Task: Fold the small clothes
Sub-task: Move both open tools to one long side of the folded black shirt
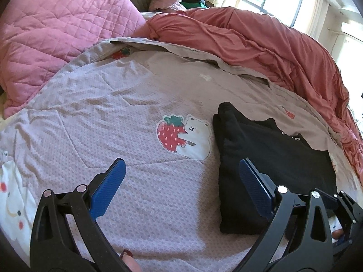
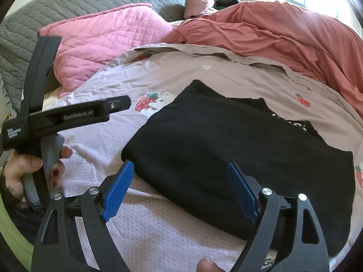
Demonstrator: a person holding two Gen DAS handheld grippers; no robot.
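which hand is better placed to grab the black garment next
Right, probably. The right tool is open with the black garment lying between and just beyond its fingers. The left tool, also open, points mostly at bare bedspread, the garment off to its right.

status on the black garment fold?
Done: the black garment lies folded into a compact rectangle on the strawberry-print bedcover. In hand: nothing; left claw and right claw are both open and empty. Left: no other loose clothes clearly visible.
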